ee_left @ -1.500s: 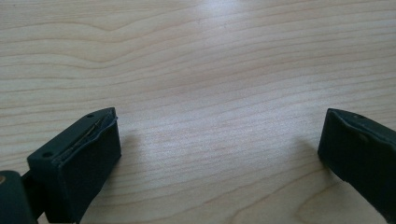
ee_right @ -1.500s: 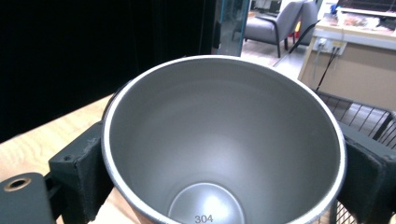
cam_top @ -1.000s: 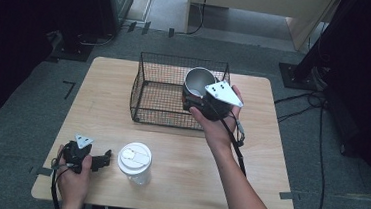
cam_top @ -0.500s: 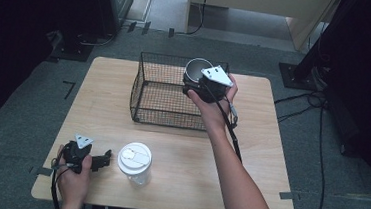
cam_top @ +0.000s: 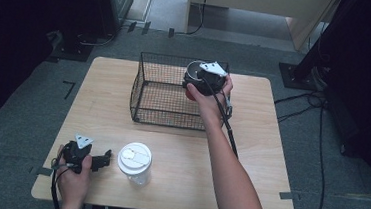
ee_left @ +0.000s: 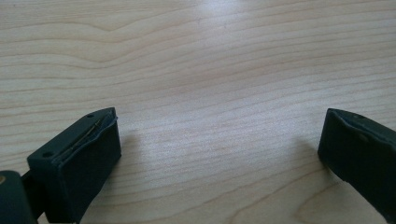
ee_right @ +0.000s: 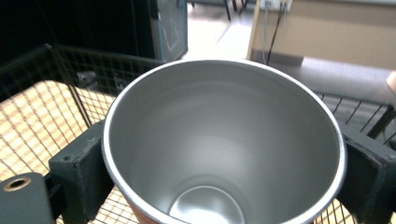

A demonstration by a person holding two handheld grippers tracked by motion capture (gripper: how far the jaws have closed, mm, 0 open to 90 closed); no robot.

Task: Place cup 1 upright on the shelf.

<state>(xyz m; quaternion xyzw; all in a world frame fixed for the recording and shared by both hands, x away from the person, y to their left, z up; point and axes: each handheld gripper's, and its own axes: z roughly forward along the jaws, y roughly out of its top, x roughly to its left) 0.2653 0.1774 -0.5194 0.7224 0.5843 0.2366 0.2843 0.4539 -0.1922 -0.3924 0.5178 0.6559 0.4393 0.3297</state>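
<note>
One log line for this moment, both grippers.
right gripper: shut on cup, over basket | left gripper: open, on table

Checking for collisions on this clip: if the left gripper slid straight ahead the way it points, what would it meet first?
Probably the lidded cup: the left gripper lies on the table, open, pointing at it. Its own camera shows bare wood ahead, so alignment is uncertain.

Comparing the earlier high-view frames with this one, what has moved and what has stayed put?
The right gripper, shut on the metal cup, has carried it up the picture and lower, to the wire basket's far right corner. No grip changed. The left gripper rests open on the table as before, and the lidded cup beside it has not shifted.
</note>
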